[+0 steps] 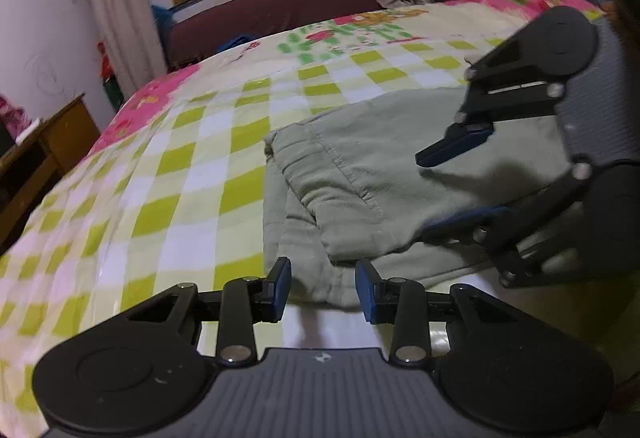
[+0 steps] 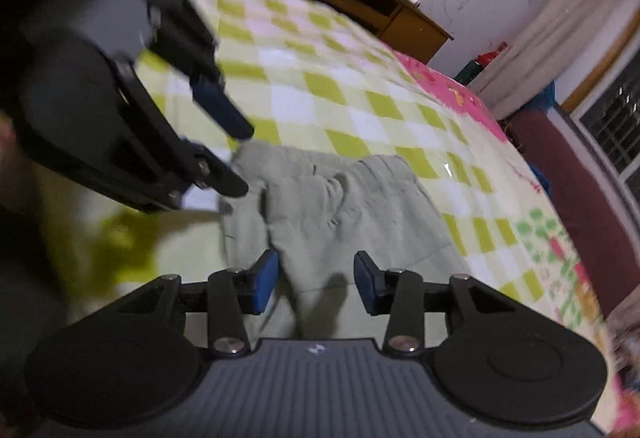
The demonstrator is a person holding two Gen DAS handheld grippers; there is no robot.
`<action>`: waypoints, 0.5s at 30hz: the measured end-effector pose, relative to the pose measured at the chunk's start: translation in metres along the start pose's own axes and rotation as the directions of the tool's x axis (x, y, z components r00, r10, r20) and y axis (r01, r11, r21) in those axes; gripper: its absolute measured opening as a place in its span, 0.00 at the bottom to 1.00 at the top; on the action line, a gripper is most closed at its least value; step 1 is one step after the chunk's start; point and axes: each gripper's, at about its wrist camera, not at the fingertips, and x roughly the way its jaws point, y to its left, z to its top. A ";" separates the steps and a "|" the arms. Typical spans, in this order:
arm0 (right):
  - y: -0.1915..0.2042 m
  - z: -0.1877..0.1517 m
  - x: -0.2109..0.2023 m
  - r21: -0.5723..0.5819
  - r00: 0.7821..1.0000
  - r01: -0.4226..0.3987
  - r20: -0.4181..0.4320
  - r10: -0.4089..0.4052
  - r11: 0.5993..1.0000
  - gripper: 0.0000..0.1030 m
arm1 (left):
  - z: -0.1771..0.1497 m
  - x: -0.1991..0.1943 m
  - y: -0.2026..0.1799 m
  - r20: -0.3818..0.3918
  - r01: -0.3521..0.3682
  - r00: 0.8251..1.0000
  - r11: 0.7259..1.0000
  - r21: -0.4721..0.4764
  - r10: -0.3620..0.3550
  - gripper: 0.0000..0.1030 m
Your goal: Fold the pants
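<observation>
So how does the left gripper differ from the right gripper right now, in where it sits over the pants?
The left gripper sits at the near edge of the grey-green pants, over a loose fold. The right gripper hangs further in, over the middle of the cloth. In the left wrist view the right gripper appears turned sideways, while the left points straight ahead. Both have open jaws and hold nothing.

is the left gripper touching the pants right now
Cannot tell. In the left wrist view the left gripper is open over the pants edge, but neither view plainly shows contact or a gap.
</observation>
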 end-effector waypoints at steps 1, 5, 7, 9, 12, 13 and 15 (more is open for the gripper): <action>-0.002 -0.002 0.004 0.026 1.000 -0.004 -0.014 0.004 1.000 0.26 | 0.001 0.005 0.001 -0.005 0.002 1.000 1.000 0.005 -0.002 0.48; -0.031 0.001 -0.001 0.215 0.998 -0.046 -0.022 0.052 0.975 0.04 | -0.001 0.021 0.007 -0.022 0.002 1.000 1.000 -0.007 -0.003 0.48; -0.049 0.006 -0.005 0.341 0.995 -0.096 -0.005 0.104 0.935 0.03 | -0.002 0.017 0.009 -0.007 0.008 1.000 1.000 -0.018 -0.008 0.48; -0.066 0.012 -0.008 0.469 0.984 -0.169 0.035 0.173 0.867 0.03 | -0.002 0.010 0.009 0.018 0.019 1.000 1.000 -0.020 -0.018 0.48; -0.078 0.024 -0.022 0.549 0.970 -0.241 0.118 0.211 0.801 0.03 | 0.000 0.001 0.010 0.050 0.021 0.999 1.000 -0.021 -0.019 0.48; -0.080 0.029 -0.027 0.553 0.967 -0.256 0.144 0.211 0.793 0.03 | 0.001 0.000 0.011 0.059 0.026 0.998 0.999 -0.025 -0.025 0.48; -0.082 0.039 -0.029 0.559 0.961 -0.278 0.177 0.214 0.781 0.03 | 0.002 -0.002 0.011 0.075 0.014 0.997 1.000 -0.022 -0.013 0.48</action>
